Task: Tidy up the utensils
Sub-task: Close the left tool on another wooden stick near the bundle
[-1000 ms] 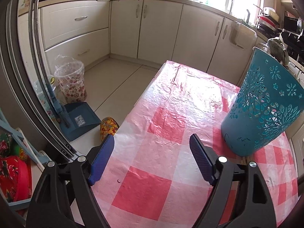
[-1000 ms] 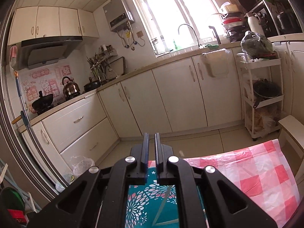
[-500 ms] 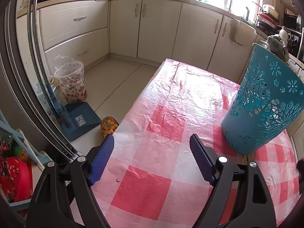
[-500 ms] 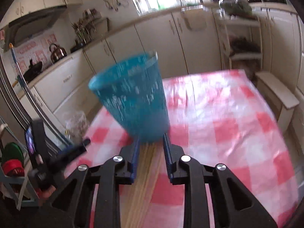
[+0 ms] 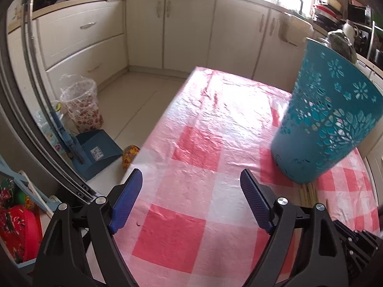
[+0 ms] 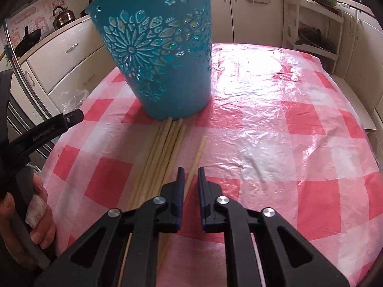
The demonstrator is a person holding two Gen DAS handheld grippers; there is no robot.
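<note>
A teal cut-out basket [image 6: 158, 55] stands upright on the red-and-white checked tablecloth [image 6: 275, 131]; it also shows in the left wrist view [image 5: 328, 119]. Several wooden chopsticks [image 6: 165, 150] lie in a bundle on the cloth, tips against the basket's base; their ends show in the left wrist view [image 5: 307, 192]. One chopstick [image 6: 197, 157] lies apart to the right and runs under my right gripper [image 6: 190, 171], whose jaws stand slightly apart just above it, holding nothing. My left gripper [image 5: 191, 184] is wide open and empty over the cloth, left of the basket.
The table's left edge [image 5: 153, 134] drops to the floor, where a small bin [image 5: 82, 106], a blue dustpan [image 5: 95, 151] and a slipper [image 5: 129, 155] sit. Kitchen cabinets [image 5: 191, 28] line the far wall. A shelf rack [image 6: 313, 33] stands past the table's far right.
My right gripper has swung down from facing the window to hover low over the chopsticks, and its jaws have parted slightly. My left gripper has hardly moved.
</note>
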